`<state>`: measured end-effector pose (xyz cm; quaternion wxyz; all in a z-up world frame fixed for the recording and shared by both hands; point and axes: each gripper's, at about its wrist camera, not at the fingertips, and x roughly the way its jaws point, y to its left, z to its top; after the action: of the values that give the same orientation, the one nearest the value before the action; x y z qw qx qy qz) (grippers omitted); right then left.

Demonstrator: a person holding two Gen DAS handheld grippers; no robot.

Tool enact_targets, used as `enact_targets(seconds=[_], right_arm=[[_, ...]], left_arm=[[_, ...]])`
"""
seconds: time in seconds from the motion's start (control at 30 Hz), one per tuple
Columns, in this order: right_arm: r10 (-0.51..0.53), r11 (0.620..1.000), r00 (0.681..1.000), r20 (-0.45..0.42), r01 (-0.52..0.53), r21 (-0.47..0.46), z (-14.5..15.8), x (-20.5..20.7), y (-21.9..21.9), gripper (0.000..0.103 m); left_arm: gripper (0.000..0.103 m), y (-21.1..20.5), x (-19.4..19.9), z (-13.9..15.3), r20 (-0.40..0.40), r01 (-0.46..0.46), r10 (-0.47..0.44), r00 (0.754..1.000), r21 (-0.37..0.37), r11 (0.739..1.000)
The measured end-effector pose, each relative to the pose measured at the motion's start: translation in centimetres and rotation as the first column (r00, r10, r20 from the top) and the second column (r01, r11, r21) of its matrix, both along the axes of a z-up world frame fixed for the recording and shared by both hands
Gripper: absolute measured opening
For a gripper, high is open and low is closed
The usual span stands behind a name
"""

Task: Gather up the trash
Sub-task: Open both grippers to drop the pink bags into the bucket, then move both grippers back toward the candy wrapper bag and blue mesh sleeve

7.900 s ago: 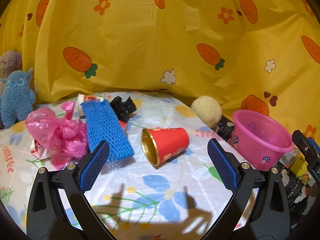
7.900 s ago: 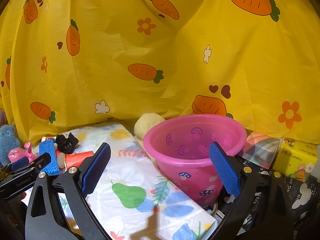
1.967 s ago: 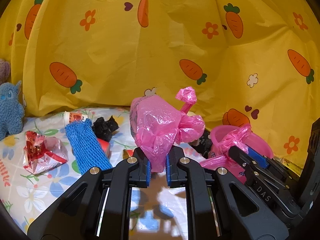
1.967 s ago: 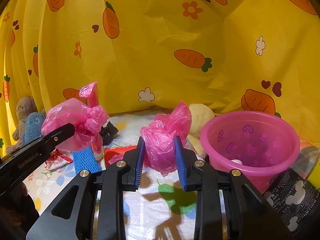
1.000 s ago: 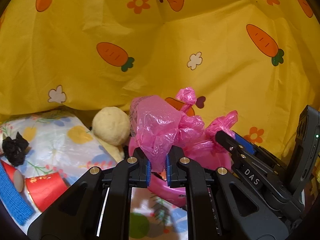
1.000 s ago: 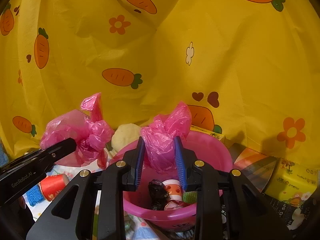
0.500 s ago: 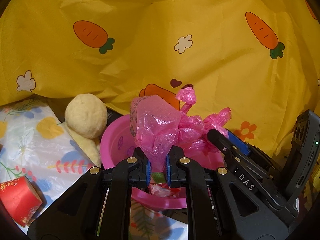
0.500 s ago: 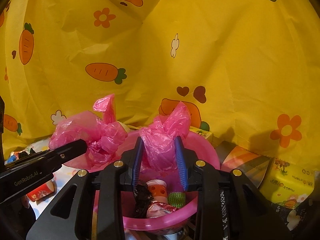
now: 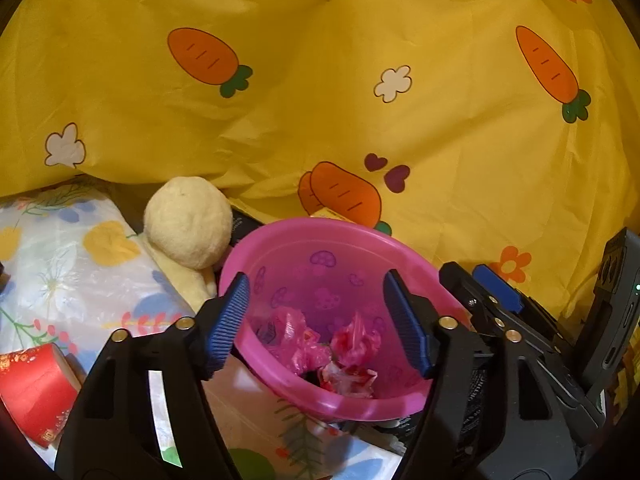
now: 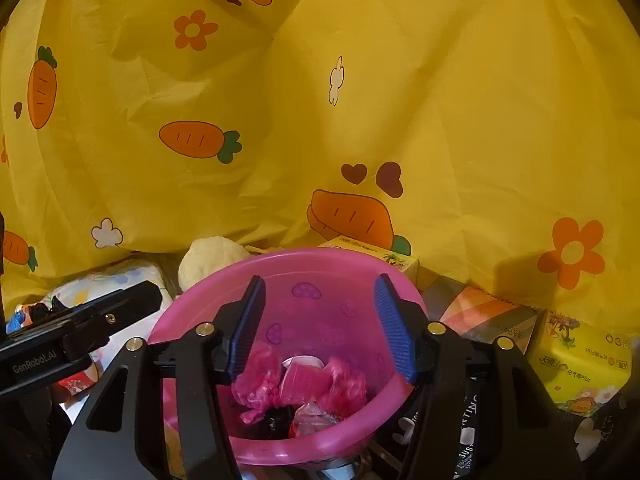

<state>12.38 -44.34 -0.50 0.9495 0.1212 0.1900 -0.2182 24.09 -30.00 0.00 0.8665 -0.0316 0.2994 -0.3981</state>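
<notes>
A pink plastic bucket (image 9: 280, 384) with mushroom prints holds the trash; it also shows in the right wrist view (image 10: 192, 312). Crumpled pink plastic bags (image 9: 296, 340) (image 10: 260, 376) lie inside it, with a small white cup (image 10: 300, 364) and a clear wrapper (image 9: 348, 380). My left gripper (image 9: 320, 328) is open and empty, just above the bucket's near rim. My right gripper (image 10: 320, 324) is open and empty above the bucket's mouth. A red paper cup (image 9: 32, 388) lies on its side on the floral cloth at lower left.
A cream plush ball (image 9: 188, 220) sits left of the bucket. A yellow carrot-print sheet (image 9: 360, 80) hangs close behind. Yellow tissue packs (image 10: 580, 360) and a striped packet (image 10: 484, 316) lie right of the bucket. The floral cloth (image 9: 60, 272) spreads to the left.
Both grippers opened and let go of their pink plastic bags, which dropped into the bucket. Both have also moved a little closer over the bucket.
</notes>
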Motion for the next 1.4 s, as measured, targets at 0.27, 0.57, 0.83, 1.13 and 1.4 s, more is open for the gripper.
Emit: enact_targets(seconds=[0.27,0.57,0.83,1.13,1.4], right_arm=[[-0.004,0.999,1.000,0.014,0.004,-0.040,0.2,-0.8,2.0,0.084],[0.024,0.999,0.999,0.031,-0.022,-0.043,0.1,-2.0,5.1,0.090],[0.090,0.995,0.994,0.058,-0.087,-0.054,0.5,-3.1,9.6,0.090],[0.213,0.975,0.976,0.044,-0.210,-0.066,0.4,-3.3,15.8,0.090],[0.330,0.941,0.944,0.023,-0.328,-0.082,0.1,-2.1,21.8,0.090]], left_arm=[[0.089,4.4,-1.2,0.6,0.089,-0.184,0.181,0.979,0.023,0.983],[0.093,9.8,-3.5,0.8,0.141,-0.339,0.331,0.933,0.042,0.940],[0.093,15.3,-5.4,0.9,0.179,-0.475,0.458,0.871,0.061,0.878],[0.093,22.0,-7.0,0.3,0.175,-0.578,0.560,0.809,0.071,0.813],[0.093,28.1,-7.5,-0.1,0.168,-0.667,0.650,0.741,0.074,0.741]])
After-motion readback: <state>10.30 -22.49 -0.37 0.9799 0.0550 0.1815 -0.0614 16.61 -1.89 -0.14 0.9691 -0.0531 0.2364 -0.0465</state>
